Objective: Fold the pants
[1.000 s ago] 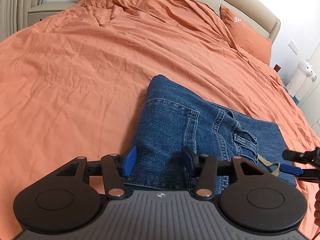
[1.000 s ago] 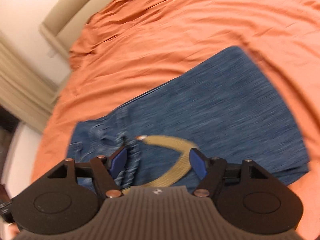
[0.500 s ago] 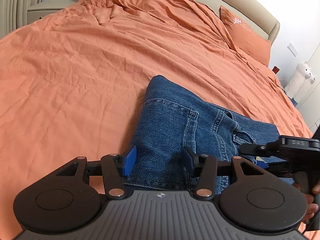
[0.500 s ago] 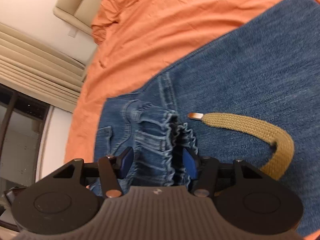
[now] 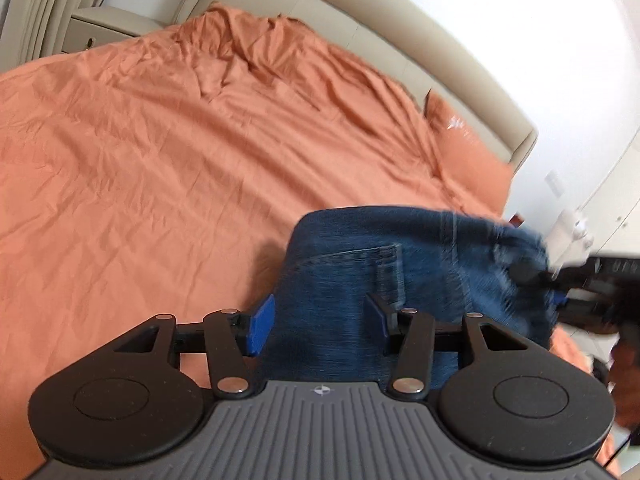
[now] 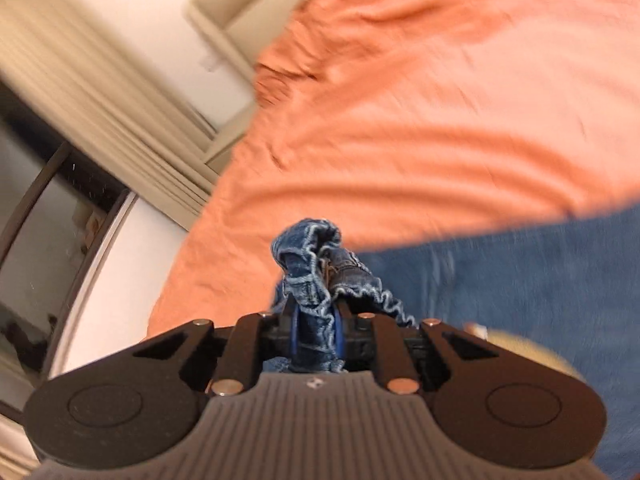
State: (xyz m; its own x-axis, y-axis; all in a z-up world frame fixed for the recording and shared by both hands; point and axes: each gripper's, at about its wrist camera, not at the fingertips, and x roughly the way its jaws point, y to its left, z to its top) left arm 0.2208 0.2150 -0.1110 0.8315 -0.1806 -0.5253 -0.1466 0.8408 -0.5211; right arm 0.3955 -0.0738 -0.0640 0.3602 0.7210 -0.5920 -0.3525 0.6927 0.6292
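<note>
Folded blue jeans (image 5: 360,264) hang lifted over the orange bed sheet (image 5: 140,168). My left gripper (image 5: 320,320) straddles their near left corner, jaws about half wide, with thick denim filling the gap and moving with it. My right gripper (image 6: 314,320) has its jaws closing, and the pads pinch the bunched elastic waistband (image 6: 310,264), raised off the bed. In the left wrist view the right gripper (image 5: 560,300) shows blurred at the jeans' right end, a hand behind it. The tan drawstring (image 6: 516,340) trails at the right.
The beige headboard (image 5: 420,40) runs along the far side, with an orange pillow (image 5: 464,136) below it. A nightstand (image 5: 108,24) and curtains (image 6: 100,80) stand at the far left corner. A white plush toy (image 5: 572,236) is at the right of the bed.
The right gripper closed over the gathered waistband and lifted it up off the bed. The left gripper rose and tilted, and the jeans' near corner came up with it.
</note>
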